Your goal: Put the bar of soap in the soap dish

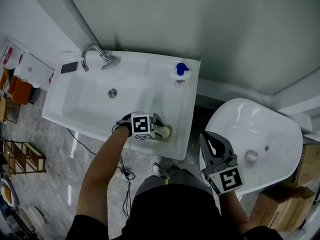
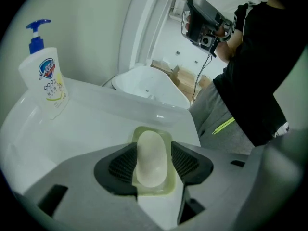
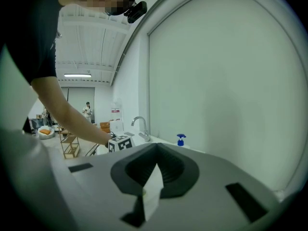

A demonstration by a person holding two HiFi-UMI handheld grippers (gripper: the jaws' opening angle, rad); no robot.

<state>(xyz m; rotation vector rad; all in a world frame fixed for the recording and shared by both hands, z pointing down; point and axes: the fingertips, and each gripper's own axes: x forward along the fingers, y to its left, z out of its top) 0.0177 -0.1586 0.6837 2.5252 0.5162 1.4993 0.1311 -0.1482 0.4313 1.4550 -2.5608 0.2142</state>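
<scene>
Now the soap (image 2: 151, 158) lies in the dish (image 2: 166, 134), a pale oval bar in a shallow, pale green tray. In the left gripper view its long axis runs up and down the frame, one rounded end toward the bottom edge and the other toward the top, in line with the dish's own length. The bar lies flat.

Around it the left gripper (image 2: 153, 165) stands with its jaws apart, one dark ribbed pad on each side of the soap. A strip of dish shows between the right-hand pad and the bar. The left-hand pad's edge comes up against the soap's outline, and I cannot tell whether it touches. The jaws do not clamp it.

From the head view the dish (image 1: 169, 133) sits on the lower right rim of the sink (image 1: 90, 104), just right of the left gripper (image 1: 157, 129), which covers most of the soap there. A bare arm (image 1: 100, 174) reaches up to it from the bottom of the frame.

Farther out, a bottle (image 1: 181, 74) with a blue pump stands at the sink's upper right corner, and a tap (image 1: 90, 51) at its upper left. The bottle (image 2: 47, 85) fills the upper left of the left gripper view.

At lower right in the head view, the right gripper (image 1: 206, 135) hangs over the edge of a white basin (image 1: 270, 134), well apart from the sink. Its own view shows the jaws (image 3: 156, 148) closed together with nothing between them.
</scene>
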